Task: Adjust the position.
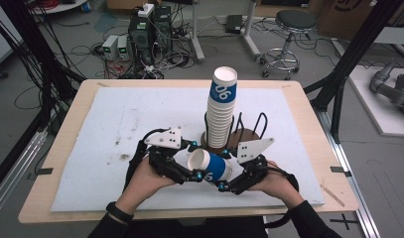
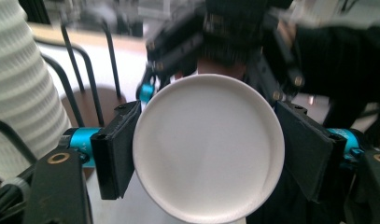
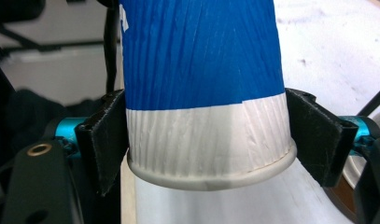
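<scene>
Just in front of the stack (image 1: 222,106), I hold a cup (image 1: 209,166) on its side above the worktop (image 1: 115,114): right tongs (image 1: 228,186) pinch its rim end, left tongs (image 1: 197,174) flank its base, barely touching. Steady right grip, gentle left pull.

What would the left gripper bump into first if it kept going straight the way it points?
Probably the paper cup itself: its white round end sits right between the left gripper jaws. Behind the cup comes the right gripper, though how far behind is unclear.
</scene>
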